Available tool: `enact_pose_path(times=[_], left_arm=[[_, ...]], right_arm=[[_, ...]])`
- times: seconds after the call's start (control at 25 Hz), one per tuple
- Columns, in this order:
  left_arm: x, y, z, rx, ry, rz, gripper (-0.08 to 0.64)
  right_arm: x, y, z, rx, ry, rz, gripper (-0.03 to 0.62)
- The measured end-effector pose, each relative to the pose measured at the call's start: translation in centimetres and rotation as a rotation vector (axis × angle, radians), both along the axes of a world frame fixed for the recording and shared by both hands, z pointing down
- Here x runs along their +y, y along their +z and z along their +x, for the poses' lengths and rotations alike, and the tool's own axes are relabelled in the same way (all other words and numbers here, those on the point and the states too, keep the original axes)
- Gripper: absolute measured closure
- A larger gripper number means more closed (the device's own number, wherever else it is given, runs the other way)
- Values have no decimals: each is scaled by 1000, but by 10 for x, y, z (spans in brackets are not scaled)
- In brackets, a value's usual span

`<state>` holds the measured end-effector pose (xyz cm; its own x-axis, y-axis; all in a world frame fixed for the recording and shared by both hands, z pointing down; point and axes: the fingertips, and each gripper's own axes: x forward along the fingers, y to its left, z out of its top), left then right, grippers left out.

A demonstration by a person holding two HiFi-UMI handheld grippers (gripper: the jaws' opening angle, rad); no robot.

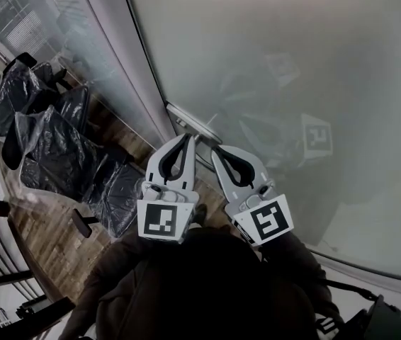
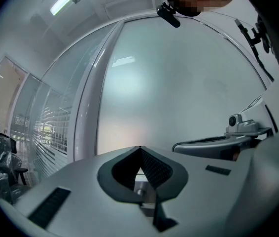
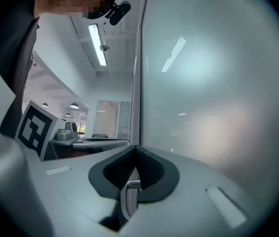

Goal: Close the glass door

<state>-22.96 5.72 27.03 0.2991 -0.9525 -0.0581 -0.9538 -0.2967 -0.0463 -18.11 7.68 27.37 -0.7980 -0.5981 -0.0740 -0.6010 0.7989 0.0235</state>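
The frosted glass door [image 1: 292,62] fills the right of the head view, and its metal handle [image 1: 193,122] sticks out near the pale frame post [image 1: 140,76]. My left gripper [image 1: 188,137] and right gripper [image 1: 214,149] point side by side at the handle's near end, both shut with tips together. In the left gripper view, the left gripper [image 2: 139,148] faces the glass door [image 2: 179,83], and a metal piece [image 2: 140,189] shows through the hollow behind the tips. In the right gripper view, a bent handle bar [image 3: 128,194] shows through the hollow of the right gripper [image 3: 136,147].
Several chairs wrapped in black plastic [image 1: 44,140] stand on the wood floor [image 1: 52,239] to the left. A glass wall [image 1: 59,20] runs left of the frame post. The person's dark sleeves [image 1: 200,289] fill the bottom of the head view.
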Motion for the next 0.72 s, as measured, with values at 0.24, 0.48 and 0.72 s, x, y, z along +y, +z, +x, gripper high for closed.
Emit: enact_pose_path(times=[0.24,0.48,0.72], left_arm=[[1,1,0,0,-2,-7,563],[1,5,-1,-4,-8,-24,563],[-1,7,1,2,-28,-13,563]], right_arm=[[1,-1,0,2,-6,-6,591],[1,0,-1,-10,-13,-13,592],[-1,0,1,-23,-22,14,592]])
